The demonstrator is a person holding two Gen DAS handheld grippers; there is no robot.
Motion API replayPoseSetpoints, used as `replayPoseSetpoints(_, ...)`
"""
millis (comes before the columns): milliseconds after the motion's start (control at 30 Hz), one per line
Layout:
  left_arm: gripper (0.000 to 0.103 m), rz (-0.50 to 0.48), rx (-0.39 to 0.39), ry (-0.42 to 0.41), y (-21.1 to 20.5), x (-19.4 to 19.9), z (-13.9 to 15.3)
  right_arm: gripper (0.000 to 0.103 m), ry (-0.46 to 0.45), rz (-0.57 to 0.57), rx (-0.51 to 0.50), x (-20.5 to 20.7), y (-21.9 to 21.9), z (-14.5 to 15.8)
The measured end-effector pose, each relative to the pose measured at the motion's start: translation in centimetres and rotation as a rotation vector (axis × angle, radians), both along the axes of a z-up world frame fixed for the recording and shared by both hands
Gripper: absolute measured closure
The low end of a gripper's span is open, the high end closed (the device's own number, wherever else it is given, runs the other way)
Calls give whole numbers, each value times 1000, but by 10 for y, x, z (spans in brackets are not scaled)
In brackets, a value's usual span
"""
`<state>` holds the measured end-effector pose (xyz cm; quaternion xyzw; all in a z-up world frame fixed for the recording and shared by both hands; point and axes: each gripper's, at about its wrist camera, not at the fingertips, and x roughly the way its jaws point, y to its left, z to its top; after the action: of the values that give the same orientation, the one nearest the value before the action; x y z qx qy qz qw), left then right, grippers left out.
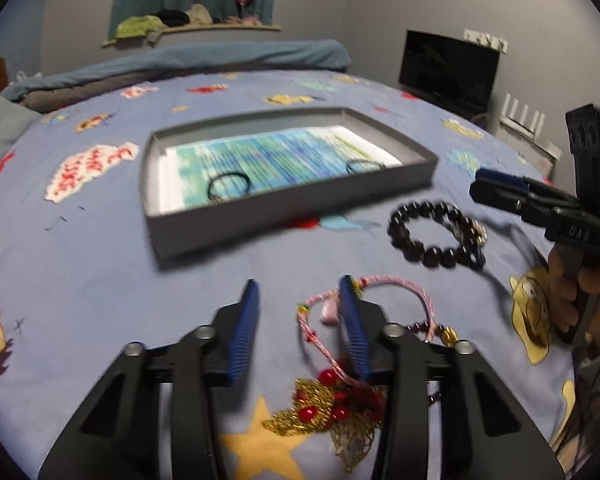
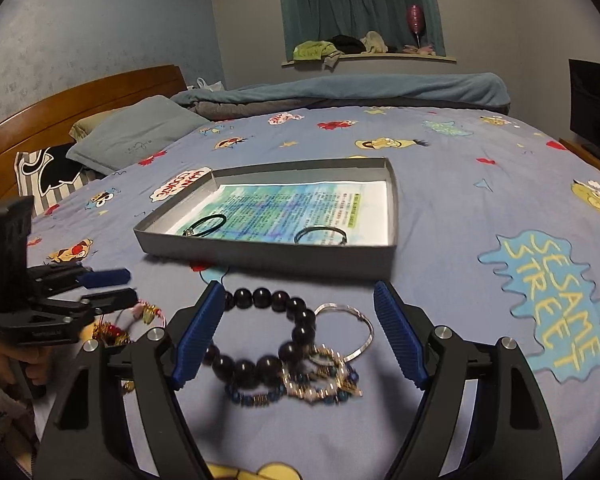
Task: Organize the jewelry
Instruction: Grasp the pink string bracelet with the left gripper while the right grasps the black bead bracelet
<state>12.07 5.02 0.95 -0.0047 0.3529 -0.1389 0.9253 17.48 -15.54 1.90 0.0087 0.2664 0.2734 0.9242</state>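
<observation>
Mid-sort, picking stage: both claws agape, left gripper (image 1: pixel 296 312) over pink cord bracelet (image 1: pixel 384 300), right gripper (image 2: pixel 298 332) straddling black bead bracelet (image 2: pixel 264 336) on bedspread (image 2: pixel 460 208); next, closing, lifting into tray (image 2: pixel 268 258).

Dim indoor light, motion blur, fisheye-warped edges.

Left gripper (image 1: pixel 296 300) hangs low over the bed (image 1: pixel 100 272), fingers (image 1: pixel 244 328) spread apart with nothing between them. The right-hand finger crosses a pink cord bracelet (image 1: pixel 400 296), and a gold and red ornament (image 1: pixel 320 408) lies just below the fingers. Ahead of them sits the grey tray (image 1: pixel 260 224) with two dark rings (image 1: pixel 228 188) on its printed sheet. Off to the right, a black bead bracelet (image 1: pixel 436 236) lies near the right gripper (image 1: pixel 496 184), whose fingers look nearly together.
</observation>
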Motion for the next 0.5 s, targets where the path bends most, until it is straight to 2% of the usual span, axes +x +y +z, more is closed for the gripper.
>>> replayPoseSetpoints(33, 79, -16, -7, 7, -1, 0, -1, 27, 5, 0, 2, -1, -2, -1)
replayPoseSetpoints(100, 94, -40, -20, 13, -4, -1, -2, 27, 12, -1, 4, -1, -5, -2)
replayPoseSetpoints(133, 97, -44, -20, 9, -4, -2, -2, 27, 18, 0, 6, -1, -6, -3)
replayPoseSetpoints(300, 98, 7, -41, -60, 6, -4, 9, 28, 36, 14, -10, -1, -5, -9)
replayPoseSetpoints(400, 98, 81, -78, -128, 25, -8, 24, 30, 27, 33, -39, -3, 2, -10)
replayPoseSetpoints(500, 98, 122, -97, -130, 41, -5, 27, 34, 34, 46, -71, -3, 10, -14)
